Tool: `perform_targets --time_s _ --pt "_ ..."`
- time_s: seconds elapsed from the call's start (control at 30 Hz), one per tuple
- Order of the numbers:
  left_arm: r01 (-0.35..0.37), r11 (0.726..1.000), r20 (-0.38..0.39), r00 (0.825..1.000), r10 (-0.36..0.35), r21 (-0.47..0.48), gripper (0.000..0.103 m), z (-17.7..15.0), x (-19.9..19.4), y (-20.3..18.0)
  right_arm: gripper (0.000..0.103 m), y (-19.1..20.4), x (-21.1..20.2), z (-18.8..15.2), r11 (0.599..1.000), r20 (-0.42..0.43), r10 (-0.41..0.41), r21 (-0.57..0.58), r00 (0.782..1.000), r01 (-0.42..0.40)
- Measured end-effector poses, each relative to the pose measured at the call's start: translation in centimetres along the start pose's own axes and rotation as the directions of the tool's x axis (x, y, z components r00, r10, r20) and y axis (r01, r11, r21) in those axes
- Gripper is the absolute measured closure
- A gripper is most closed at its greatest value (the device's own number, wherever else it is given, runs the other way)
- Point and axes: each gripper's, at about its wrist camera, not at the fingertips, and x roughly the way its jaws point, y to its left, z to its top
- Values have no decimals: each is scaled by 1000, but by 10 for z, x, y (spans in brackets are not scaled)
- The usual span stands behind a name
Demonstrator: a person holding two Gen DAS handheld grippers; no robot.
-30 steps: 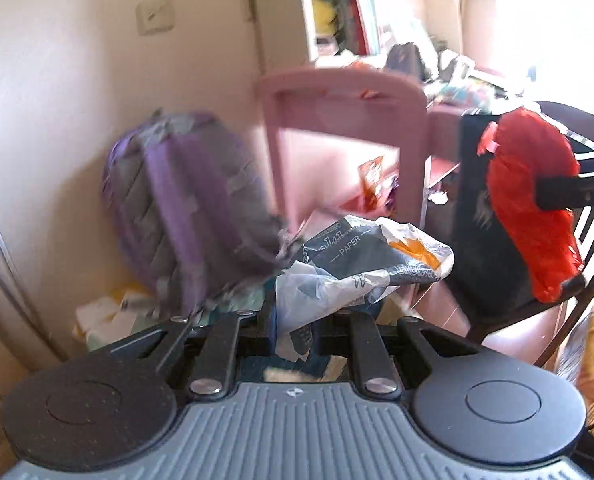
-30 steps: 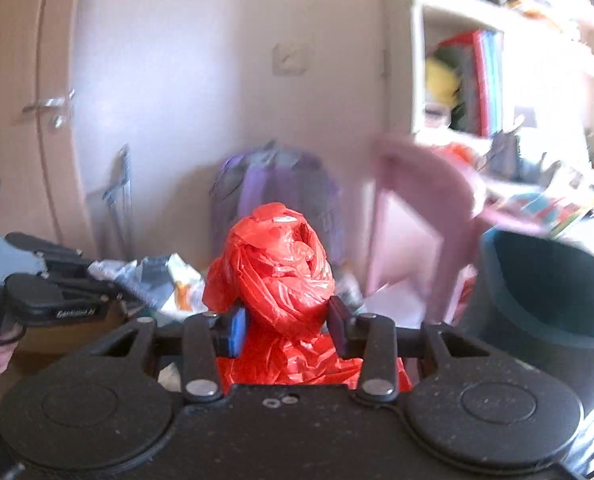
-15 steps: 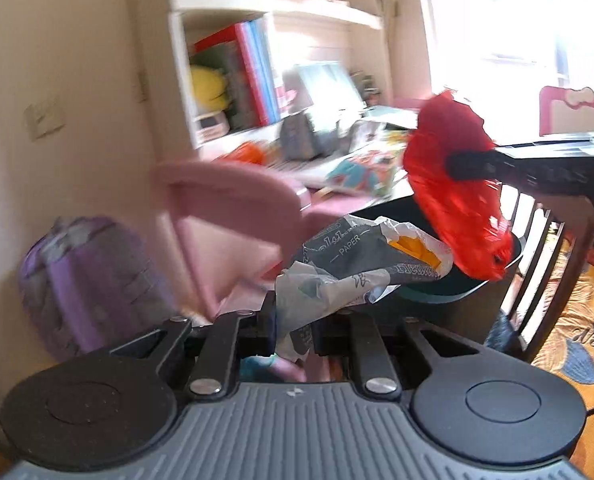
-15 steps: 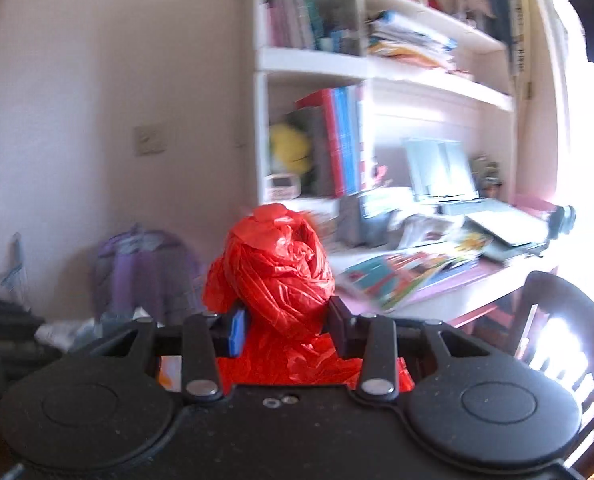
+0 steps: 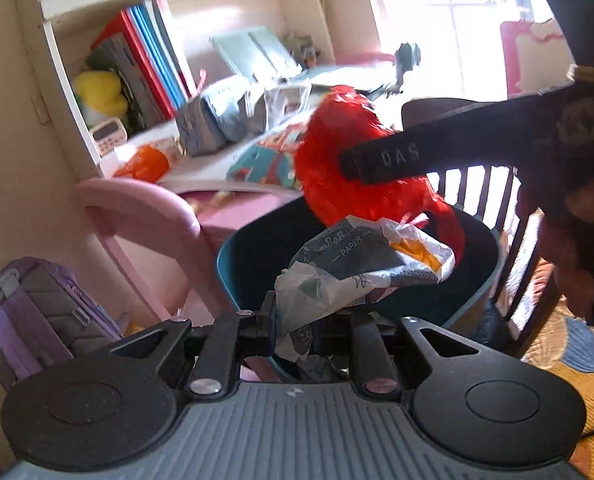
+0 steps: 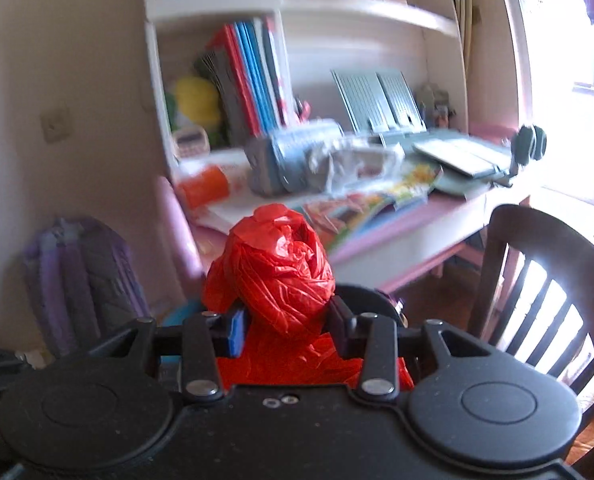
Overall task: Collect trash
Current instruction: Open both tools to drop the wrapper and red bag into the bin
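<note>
Cluttered bedroom with a pink tabletop point(image 6: 417, 224) and white bookshelf point(image 6: 217, 4) behind. Nearest, the left claw point(image 5: 301, 320) is clamped on a crumpled paper wrapper point(image 5: 361, 256), held over a teal bin point(image 5: 253, 256) that only the left view shows fully. The right claw point(image 6: 287, 330) is clamped on a red plastic bag point(image 6: 281, 268), just above the wrapper.

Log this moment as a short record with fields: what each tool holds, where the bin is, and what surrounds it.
left tool: shut on crumpled paper wrapper
right tool: shut on red plastic bag
bin: dark teal, open, just beyond both tools
red plastic bag position: above the bin's opening
bin contents: cannot tell
surroundings: pink desk, wooden chair, purple backpack, bookshelf
</note>
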Motion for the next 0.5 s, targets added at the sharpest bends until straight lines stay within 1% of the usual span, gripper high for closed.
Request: perform_targets --time_s 0.1,0.23,0.3,0.37,0.43,0.5 --pt "12 1000 -77 997 -12 5 87 6 27 -5 63 -4 17 -6 1000 -64 -15 -9 998 14" --pt "25 999 -146 989 -19 40 87 8 50 -15 61 -7 32 -14 999 -127 -36 -17 991 34" --pt "37 997 -176 984 -25 61 86 9 60 -20 60 -9 37 -20 999 -160 -33 -19 987 31" --pt "45 995 -200 979 -27 87 86 10 69 -25 59 -10 41 -25 999 -188 -48 -24 981 44" --pt "58 994 -223 974 -36 95 86 9 75 -29 59 -12 45 -29 999 -220 -40 -25 975 35" --pt "69 993 -244 969 -44 95 85 9 82 -31 57 -12 46 -32 998 -220 -53 -37 974 46"
